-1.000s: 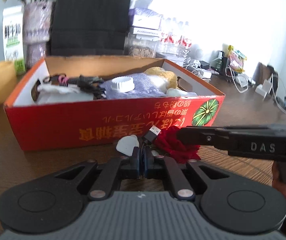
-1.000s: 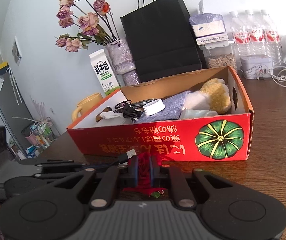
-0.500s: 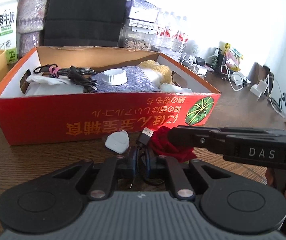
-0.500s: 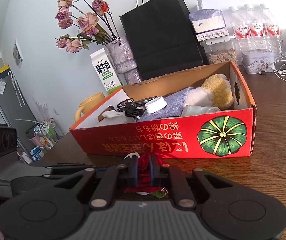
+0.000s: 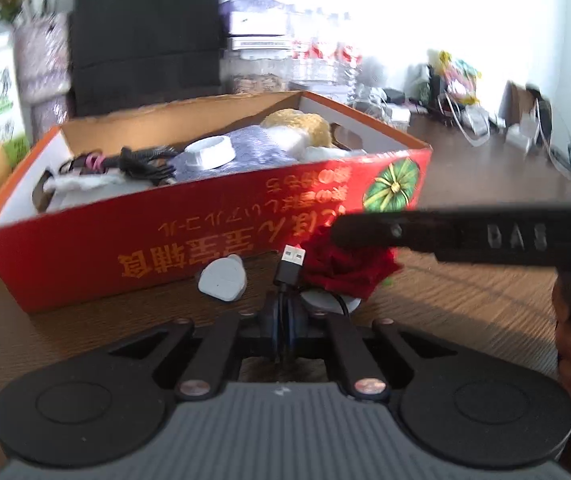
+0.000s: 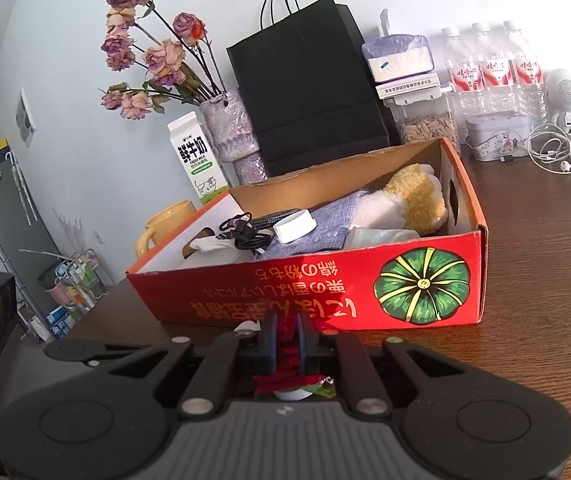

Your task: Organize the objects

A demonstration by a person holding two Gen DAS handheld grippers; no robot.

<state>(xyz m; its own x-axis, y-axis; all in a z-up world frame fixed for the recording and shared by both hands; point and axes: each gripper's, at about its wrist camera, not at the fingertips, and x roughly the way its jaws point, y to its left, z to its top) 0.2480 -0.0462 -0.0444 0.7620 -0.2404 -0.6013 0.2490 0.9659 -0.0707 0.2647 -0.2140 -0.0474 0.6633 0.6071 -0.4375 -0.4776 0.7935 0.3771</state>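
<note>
Dark wooden tabletop (image 6: 545,264) is carrying everything, and the red cardboard box (image 6: 285,296) is sitting open in the middle of it, so I am placing things against that box. Off its left end a yellow mug (image 6: 165,220) is standing, with a milk carton (image 6: 197,160) and a vase of dried roses (image 6: 229,128) behind.

Just in front of the box's long red wall, the left gripper (image 5: 283,320) is pinching a black USB cable (image 5: 289,264), jaws drawn together on the cord with the plug sticking up free. That cable looks light and floppy, so holding it near the plug seems sensible; the loose length will probably trail. A small white charger plug (image 5: 223,278) is lying on the wood beside it, close against the box wall.

Further right, the right gripper (image 6: 285,340) is squeezing a red fabric rose (image 5: 349,268), jaws closed on the petals. It looks soft and nearly weightless, crushable but not fragile.

Inside, the box is already holding cables, a white lid (image 6: 295,226), grey cloth and a plush toy (image 6: 409,200). The near wall's rim is the edge both loads would have to clear, and open room lies above it; to the box's right the table is bare.
</note>
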